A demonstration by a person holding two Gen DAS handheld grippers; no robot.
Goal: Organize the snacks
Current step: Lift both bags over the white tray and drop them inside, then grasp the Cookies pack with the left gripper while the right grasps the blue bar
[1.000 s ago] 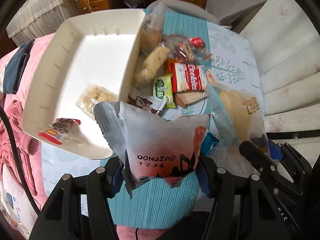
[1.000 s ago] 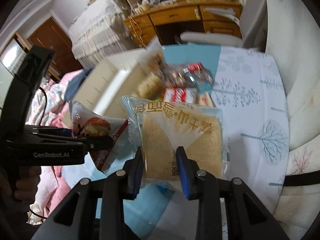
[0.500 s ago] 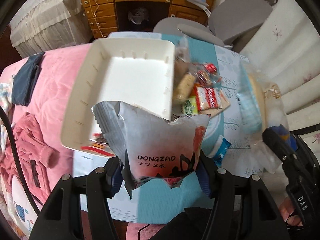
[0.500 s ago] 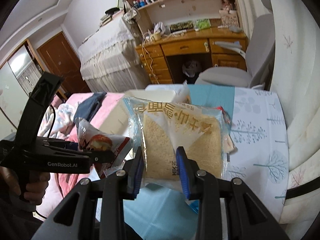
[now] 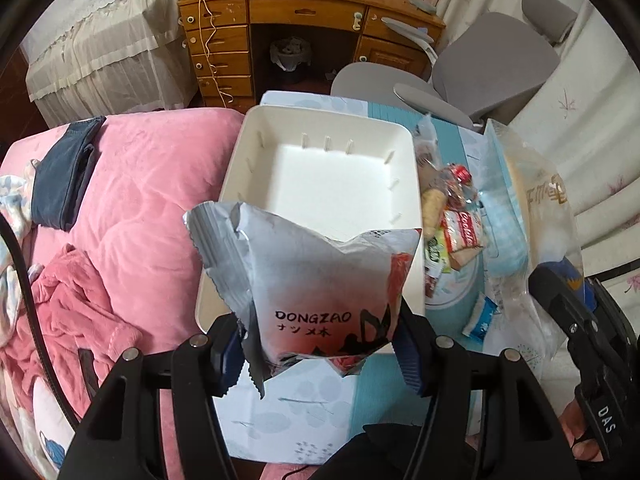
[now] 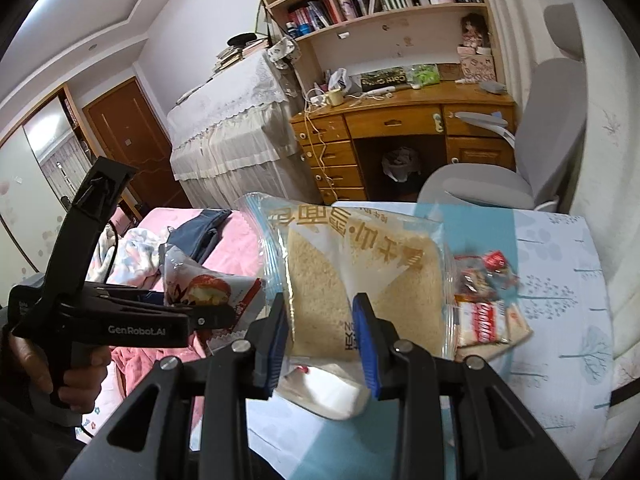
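Holding the DONGZAO packet (image 5: 328, 300) clenched above the white bin (image 5: 256, 148), the left tool (image 5: 320, 344) is mid-transfer; the right tool (image 6: 322, 344) grips the bread pack (image 6: 360, 276). Next: lower each into the bin beside the counter (image 6: 560, 280) snacks (image 6: 484, 304).
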